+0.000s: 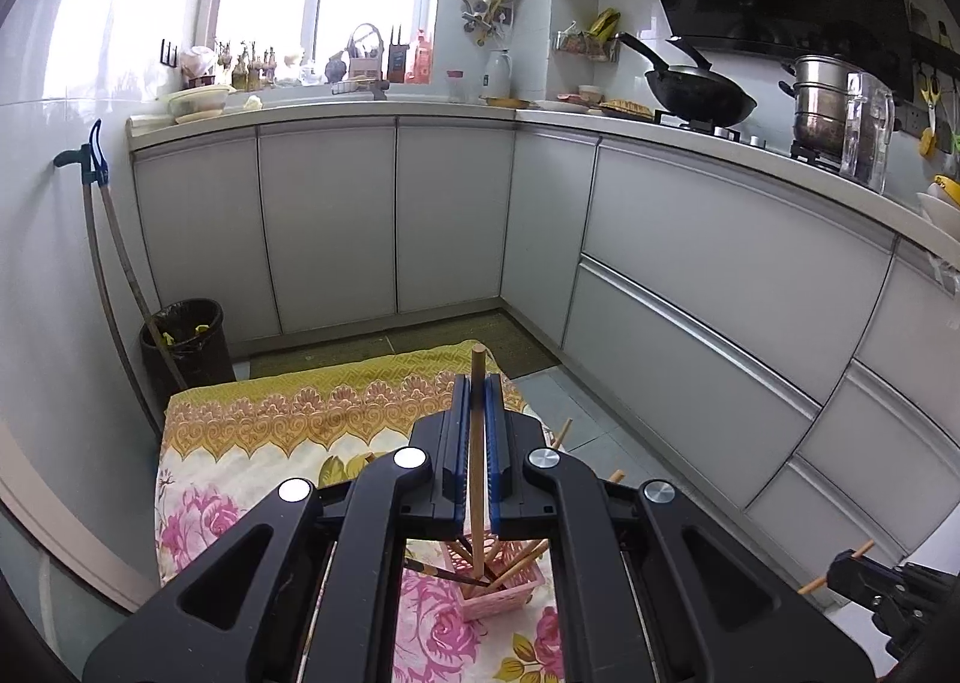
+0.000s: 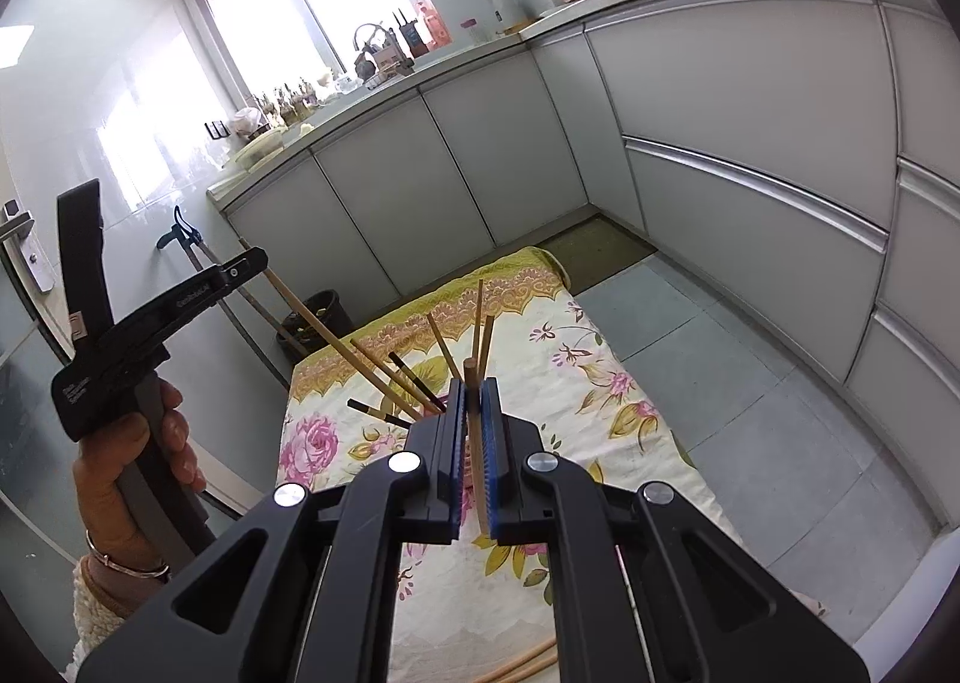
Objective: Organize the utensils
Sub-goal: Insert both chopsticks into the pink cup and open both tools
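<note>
Chopsticks (image 1: 477, 443) sit clamped in both grippers' narrow jaws; lower the left one straight into the pink basket (image 1: 501, 593).

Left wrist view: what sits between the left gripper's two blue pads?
A single wooden chopstick sits clamped between the left gripper's pads, its lower end over the pink basket of chopsticks. The left wrist view shows it.

Two grippers are showing: the left gripper (image 1: 478, 437) and the right gripper (image 2: 474, 437), each one holding one wooden chopstick (image 1: 477, 443). One pink basket (image 1: 501, 593) is standing with several chopsticks; the exact number is unclear.
</note>
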`<state>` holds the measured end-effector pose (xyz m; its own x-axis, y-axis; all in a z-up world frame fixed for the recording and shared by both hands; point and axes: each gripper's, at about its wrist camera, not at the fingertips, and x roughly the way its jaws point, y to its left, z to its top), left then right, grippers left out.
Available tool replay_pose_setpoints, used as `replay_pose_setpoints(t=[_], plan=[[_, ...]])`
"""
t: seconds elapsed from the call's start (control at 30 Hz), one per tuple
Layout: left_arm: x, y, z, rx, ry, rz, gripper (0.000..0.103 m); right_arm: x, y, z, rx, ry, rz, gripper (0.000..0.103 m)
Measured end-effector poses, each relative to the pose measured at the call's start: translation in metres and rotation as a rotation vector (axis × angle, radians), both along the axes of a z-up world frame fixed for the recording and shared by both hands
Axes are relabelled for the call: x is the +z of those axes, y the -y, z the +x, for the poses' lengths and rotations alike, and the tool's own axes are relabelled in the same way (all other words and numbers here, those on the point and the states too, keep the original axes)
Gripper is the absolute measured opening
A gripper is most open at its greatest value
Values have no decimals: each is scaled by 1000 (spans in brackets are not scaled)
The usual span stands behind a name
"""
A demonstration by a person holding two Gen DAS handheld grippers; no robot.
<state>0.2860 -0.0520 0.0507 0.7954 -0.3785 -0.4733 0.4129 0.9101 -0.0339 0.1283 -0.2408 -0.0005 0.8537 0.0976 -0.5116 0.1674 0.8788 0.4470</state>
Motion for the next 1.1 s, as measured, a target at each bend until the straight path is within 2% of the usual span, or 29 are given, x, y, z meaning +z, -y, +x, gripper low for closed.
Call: replay_pose_setpoints(t=[0.27, 0.37, 0.4, 0.43, 0.5, 0.7, 0.77, 0.83, 0.93, 1.1], plan=[[-44, 7, 31, 39, -81, 32, 4, -4, 2, 10, 7, -5, -6, 5], [-59, 6, 36, 36, -141, 54, 6, -2, -1, 13, 16, 2, -9, 5], [-62, 4, 35, 42, -154, 58, 12, -1, -3, 13, 18, 6, -10, 5], [-62, 1, 33, 51, -164, 53, 26, 1, -4, 13, 20, 11, -12, 5], [-57, -10, 25, 65, -159, 8, 37, 6, -8, 14, 25, 24, -14, 5], [-21, -58, -21, 140, -69, -121, 44, 34, -23, 23, 39, 99, -46, 5], [-14, -76, -37, 166, -46, -161, 44, 44, -28, 31, 37, 128, -62, 5], [-9, -93, -52, 180, -30, -195, 49, 51, -35, 44, 31, 145, -89, 5], [-8, -118, -69, 213, -11, -242, 49, 53, -43, 65, 24, 152, -117, 5], [-1, -145, -73, 245, -1, -296, 49, 43, -54, 96, 14, 148, -173, 5]])
